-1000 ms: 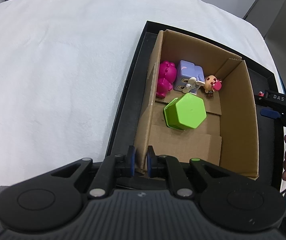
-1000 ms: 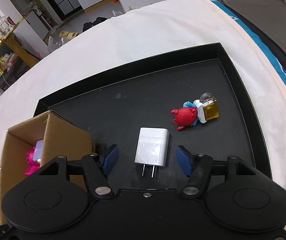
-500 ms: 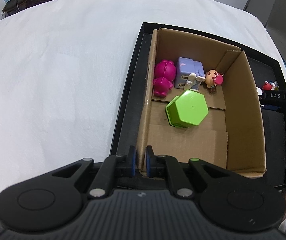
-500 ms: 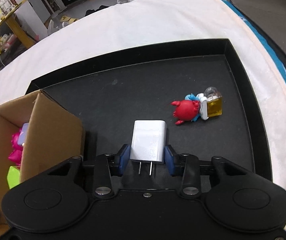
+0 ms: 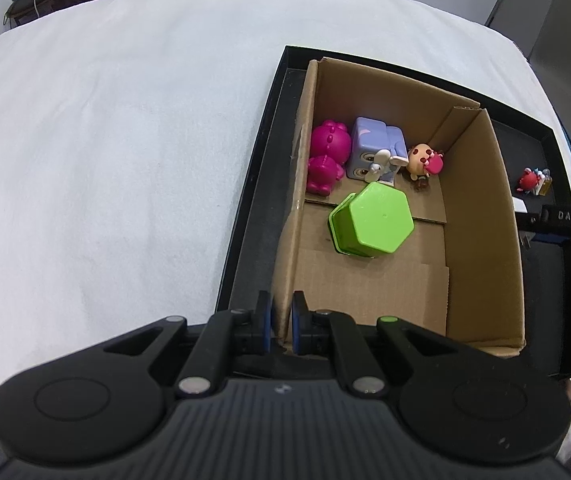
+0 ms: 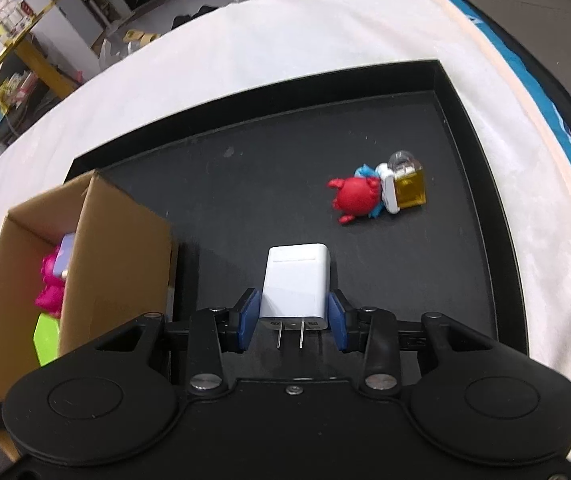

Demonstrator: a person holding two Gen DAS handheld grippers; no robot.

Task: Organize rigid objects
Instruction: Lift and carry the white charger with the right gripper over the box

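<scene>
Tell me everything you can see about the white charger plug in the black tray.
The white charger plug is a smooth, rounded-cornered block, plastic by its look, with two metal prongs pointing back toward the camera. It lies flat over the black tray, to the right of the cardboard box. The right claw is shut on it, a blue pad pressing each side near the pronged end. Nothing else touches it.

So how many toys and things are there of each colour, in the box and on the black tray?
Pink: 1, the pink figure
Purple: 1, the purple block toy
Green: 1, the green hexagon container
Tan: 1, the small tan figure
White: 1, the white charger
Red and blue: 1, the red crab toy
Yellow: 1, the little yellow bottle
Total: 7
</scene>
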